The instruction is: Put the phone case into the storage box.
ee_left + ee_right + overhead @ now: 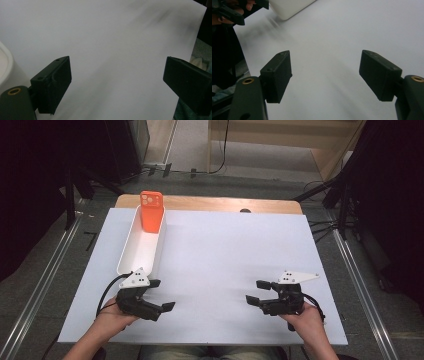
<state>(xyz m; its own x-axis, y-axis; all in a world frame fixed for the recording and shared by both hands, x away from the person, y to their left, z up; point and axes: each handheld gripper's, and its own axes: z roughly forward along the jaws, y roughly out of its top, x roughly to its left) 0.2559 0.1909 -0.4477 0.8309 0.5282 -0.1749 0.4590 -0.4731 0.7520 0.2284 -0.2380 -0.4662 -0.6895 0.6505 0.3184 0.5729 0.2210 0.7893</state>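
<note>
Lab or recording studio, not a home. Flat white board surface [225,265] on a light wooden table [210,203], grey carpeted floor [40,270]. Metal floor rails [42,285] flank both sides. Black stand legs [70,200] and loose black cables [320,227] at the edges; dark curtained surroundings.
</note>
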